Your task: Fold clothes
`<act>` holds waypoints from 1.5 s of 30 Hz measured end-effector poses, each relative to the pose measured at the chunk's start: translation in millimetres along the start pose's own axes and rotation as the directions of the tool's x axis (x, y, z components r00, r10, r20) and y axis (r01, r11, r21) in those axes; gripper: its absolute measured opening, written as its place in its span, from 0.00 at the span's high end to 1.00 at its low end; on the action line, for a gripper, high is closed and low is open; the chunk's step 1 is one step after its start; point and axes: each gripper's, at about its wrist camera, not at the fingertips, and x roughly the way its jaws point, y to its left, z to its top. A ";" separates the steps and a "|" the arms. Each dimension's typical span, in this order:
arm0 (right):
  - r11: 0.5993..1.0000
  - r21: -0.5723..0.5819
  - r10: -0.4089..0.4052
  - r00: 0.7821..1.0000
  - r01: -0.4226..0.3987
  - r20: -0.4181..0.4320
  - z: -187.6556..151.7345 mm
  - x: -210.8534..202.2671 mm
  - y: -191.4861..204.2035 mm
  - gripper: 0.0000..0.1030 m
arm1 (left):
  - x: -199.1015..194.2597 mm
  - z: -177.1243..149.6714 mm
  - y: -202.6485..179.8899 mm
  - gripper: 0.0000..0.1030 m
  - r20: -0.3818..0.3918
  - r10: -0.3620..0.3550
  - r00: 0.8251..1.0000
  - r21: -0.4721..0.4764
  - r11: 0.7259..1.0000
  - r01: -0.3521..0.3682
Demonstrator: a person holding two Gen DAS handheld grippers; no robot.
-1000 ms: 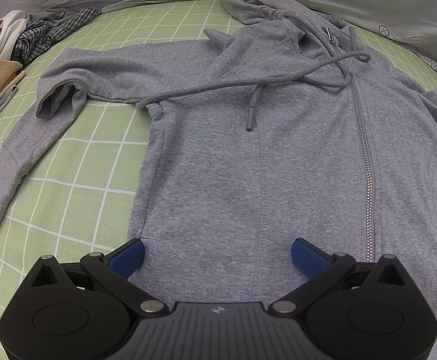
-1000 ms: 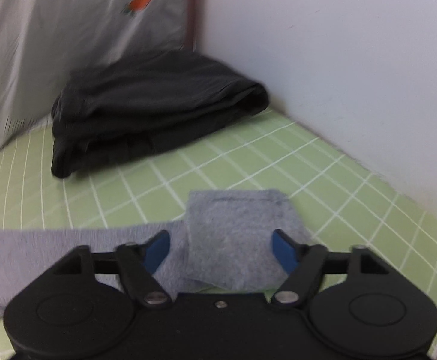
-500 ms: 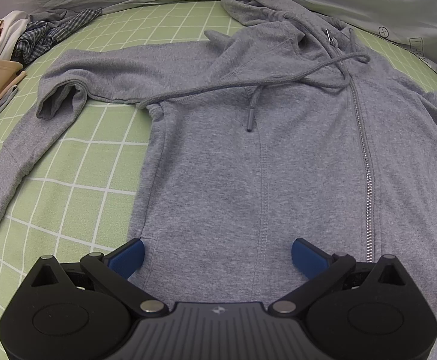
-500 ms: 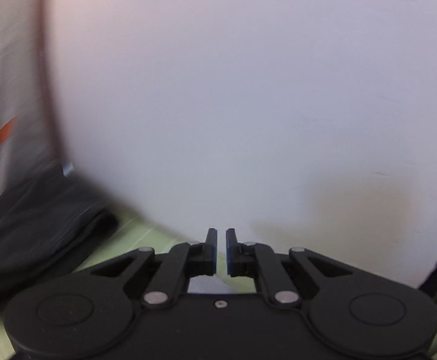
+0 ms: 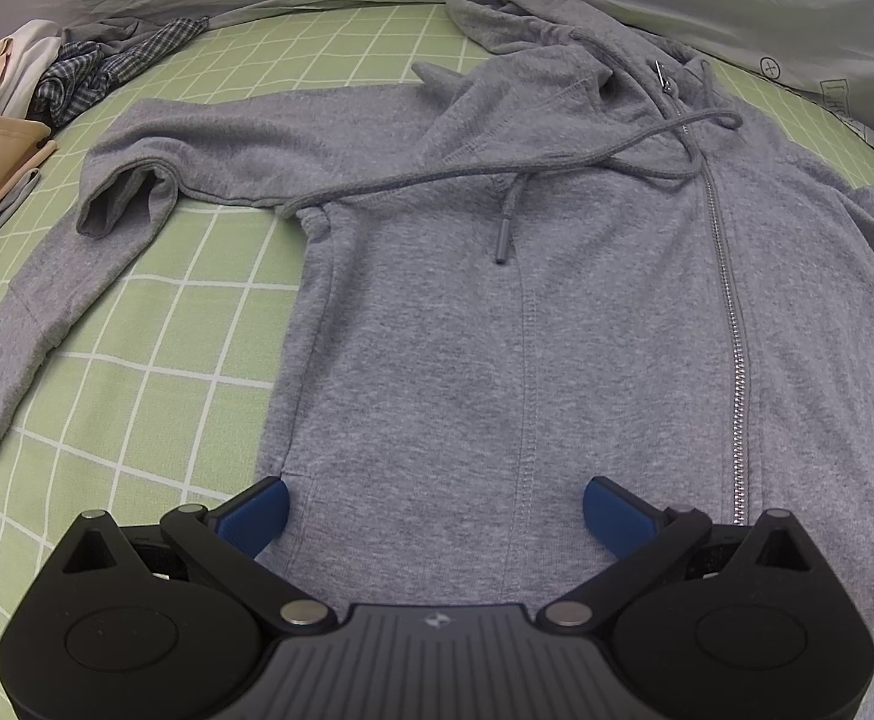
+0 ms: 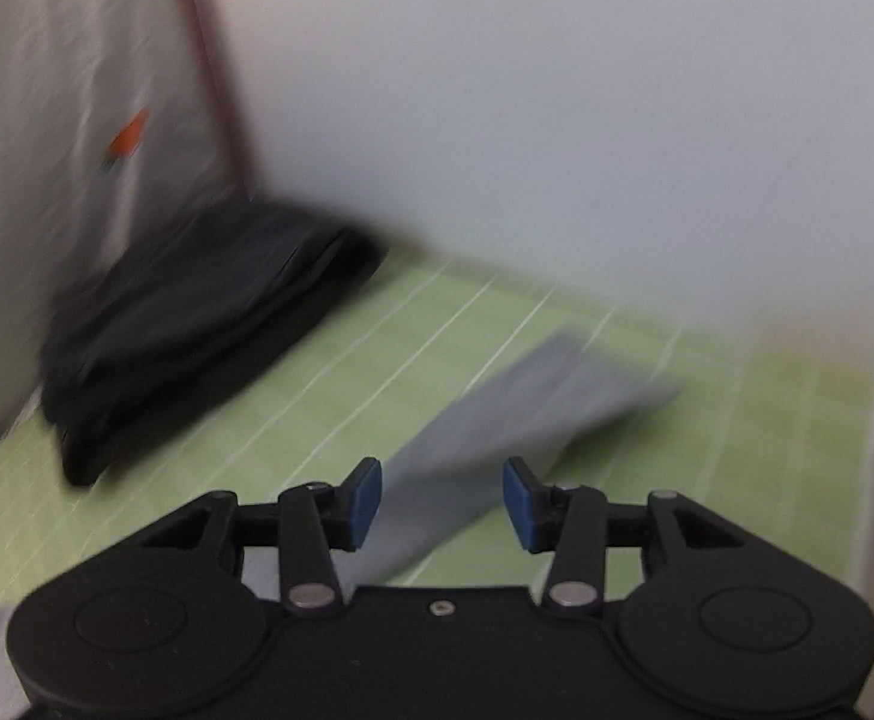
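While spread flat across the centre of the left wrist view, the grey zip hoodie (image 5: 496, 312) lies front-up on a green grid-patterned sheet (image 5: 197, 312), hood at the upper centre, zipper (image 5: 730, 324) running down the right half, drawstring (image 5: 496, 171) trailing across the chest. Its one sleeve (image 5: 95, 252) bends down toward the left edge of the frame.

Left gripper (image 5: 434, 516): bottom centre, jaws wide apart over the hem, pads pressing on nothing.

Crumpled checked and tan garments (image 5: 47, 90): upper left corner.

Right gripper (image 6: 441, 504): bottom centre of the blurred right wrist view, jaws opening, the hoodie's other sleeve (image 6: 526, 414) lying on the sheet between and beyond the blue pads (image 6: 365, 501), which do not press on it.

Folded black garment (image 6: 197, 324): left of frame, against a pale wall (image 6: 556, 120).
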 end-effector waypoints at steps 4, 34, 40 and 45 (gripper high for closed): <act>0.998 0.031 0.047 0.999 -0.047 -0.001 -6.7 5.3 21.0 0.52 | 0.0 -0.5 0.5 0.00 0.002 0.000 1.000 0.000 1.000 0.000; 0.997 0.042 0.060 0.994 -0.064 0.094 63.8 38.8 70.9 0.97 | -0.1 -1.3 1.9 0.00 0.013 0.001 1.000 -0.007 1.000 -0.001; 0.956 -0.057 0.286 0.958 -0.288 -0.031 54.3 60.9 102.6 0.73 | -0.1 -1.5 1.1 0.00 0.015 0.004 1.000 -0.012 1.000 -0.003; 0.955 0.036 0.292 0.955 -0.293 0.045 34.5 28.8 70.8 0.68 | -1.0 -3.5 1.1 0.00 0.025 0.008 1.000 -0.020 1.000 -0.007</act>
